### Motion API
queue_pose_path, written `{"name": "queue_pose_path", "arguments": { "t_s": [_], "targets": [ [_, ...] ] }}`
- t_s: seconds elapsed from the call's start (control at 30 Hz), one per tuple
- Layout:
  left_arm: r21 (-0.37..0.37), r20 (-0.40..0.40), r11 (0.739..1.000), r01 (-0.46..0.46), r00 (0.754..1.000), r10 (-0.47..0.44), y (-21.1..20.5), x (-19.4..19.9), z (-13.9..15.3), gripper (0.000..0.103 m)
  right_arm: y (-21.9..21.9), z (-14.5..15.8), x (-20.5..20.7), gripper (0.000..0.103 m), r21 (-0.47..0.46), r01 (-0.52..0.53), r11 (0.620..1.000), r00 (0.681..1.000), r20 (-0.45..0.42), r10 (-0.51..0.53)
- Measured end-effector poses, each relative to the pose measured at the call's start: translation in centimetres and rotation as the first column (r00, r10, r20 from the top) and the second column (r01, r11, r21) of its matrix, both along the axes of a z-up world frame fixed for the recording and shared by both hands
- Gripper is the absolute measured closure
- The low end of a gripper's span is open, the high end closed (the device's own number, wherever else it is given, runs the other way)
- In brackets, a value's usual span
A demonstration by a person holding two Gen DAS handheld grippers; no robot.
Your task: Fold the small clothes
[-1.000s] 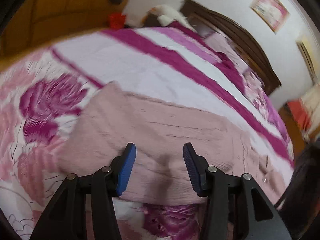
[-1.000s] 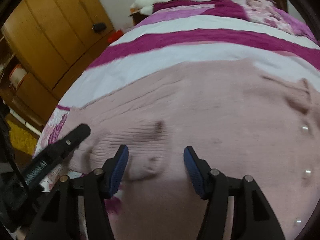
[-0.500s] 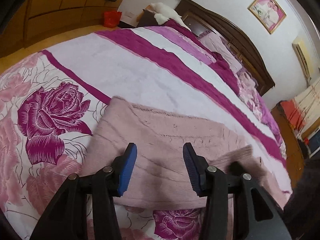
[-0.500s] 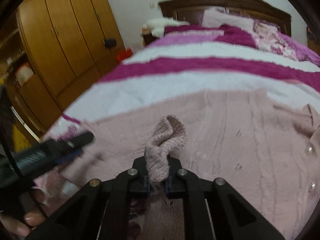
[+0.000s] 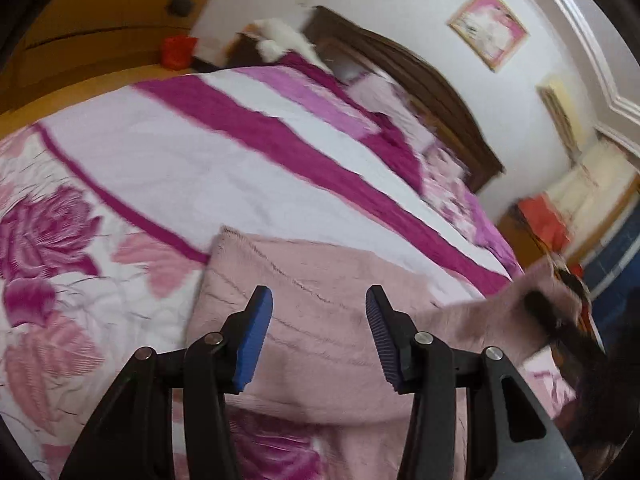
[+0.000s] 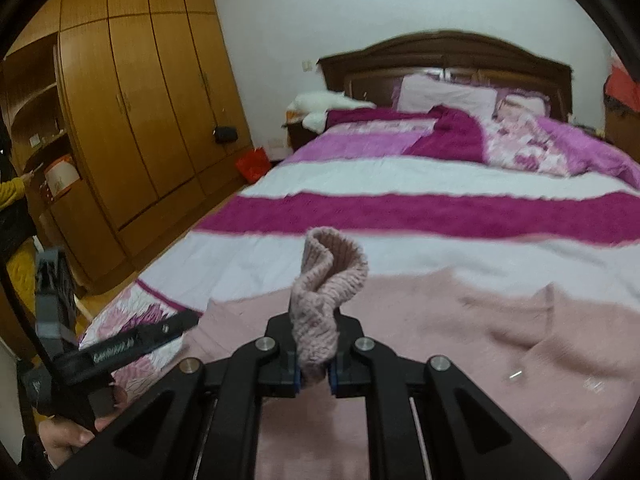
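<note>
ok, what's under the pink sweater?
The pink sweater lies spread on the floral bedspread, which shows around its edges. Whatever is directly beneath is covered. Right tongs hold its cuff up.

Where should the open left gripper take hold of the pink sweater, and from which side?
Probably the near left corner of the sweater, approached from the bed's foot edge. The left gripper is open just above that flat, free hem; the right gripper already pinches the ribbed cuff, so the other sleeve is taken.
</note>
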State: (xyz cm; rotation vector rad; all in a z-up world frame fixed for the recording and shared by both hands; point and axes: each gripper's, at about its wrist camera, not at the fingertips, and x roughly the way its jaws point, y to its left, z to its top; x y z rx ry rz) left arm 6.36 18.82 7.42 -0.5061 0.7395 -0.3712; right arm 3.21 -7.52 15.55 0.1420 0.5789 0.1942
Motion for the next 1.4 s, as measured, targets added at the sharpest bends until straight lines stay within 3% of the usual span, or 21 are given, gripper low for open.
{"name": "queue_pose_path", "arguments": {
  "t_s": [0.17, 0.33, 0.43, 0.63, 0.73, 0.8, 0.9, 1.0, 1.1, 1.3, 1.4],
  "targets": [
    [0.067, 0.004, 0.994, 0.082, 0.997, -0.082, -3.2, 0.0, 0.1, 0.079, -4.9, 1.3, -1.5, 0.094, -0.013, 0.034, 0.999, 0.999, 0.007, -0.034],
    [0.017, -0.049, 0.992, 0.122, 0.991, -0.121, -5.8, 0.6, -1.6, 0.079, -9.7, 0.5, -3.9, 0.094, -0.036, 0.072, 0.997, 0.997, 0.022, -0.071],
    [0.073, -0.048, 0.988, 0.138, 0.990, -0.135, -8.1, 0.5, -2.5, 0.079, -12.4, -0.2, -4.8, 0.094, -0.047, 0.097, 0.994, 0.995, 0.018, -0.096],
    [0.091, -0.015, 0.970, 0.225, 0.974, -0.225, -12.2, 0.2, -3.9, 0.079, -19.6, -1.2, -6.2, 0.094, 0.000, 0.192, 0.981, 0.981, 0.030, -0.192],
    [0.063, 0.010, 0.962, 0.264, 0.964, -0.265, -13.4, -0.2, -3.9, 0.079, -23.1, -2.0, -6.6, 0.094, 0.010, 0.233, 0.972, 0.972, 0.003, -0.233],
    [0.085, 0.034, 0.959, 0.270, 0.961, -0.274, -13.9, -0.6, -3.9, 0.079, -25.1, -2.7, -6.9, 0.094, 0.024, 0.251, 0.968, 0.968, -0.016, -0.250],
    [0.131, -0.011, 0.959, 0.253, 0.967, -0.253, -14.7, -0.1, -4.8, 0.079, -27.9, -5.6, -6.9, 0.094, 0.046, 0.283, 0.958, 0.955, -0.100, -0.278],
    [0.134, -0.043, 0.955, 0.264, 0.965, -0.260, -15.1, 0.3, -5.6, 0.079, -29.5, -9.5, -6.3, 0.094, 0.049, 0.321, 0.946, 0.923, -0.242, -0.301],
    [0.131, -0.044, 0.953, 0.272, 0.962, -0.268, -15.1, 0.4, -5.7, 0.079, -29.9, -11.6, -5.7, 0.093, 0.013, 0.328, 0.944, 0.904, -0.293, -0.310],
    [0.067, -0.028, 0.958, 0.277, 0.961, -0.276, -14.0, 0.3, -5.4, 0.079, -30.0, -10.8, -6.2, 0.092, 0.021, 0.346, 0.938, 0.909, -0.256, -0.329],
    [-0.013, 0.062, 0.971, 0.240, 0.969, -0.239, -12.7, -0.4, -3.8, 0.078, -29.4, -9.1, -6.7, 0.093, 0.014, 0.351, 0.936, 0.921, -0.188, -0.342]
  ]
}}
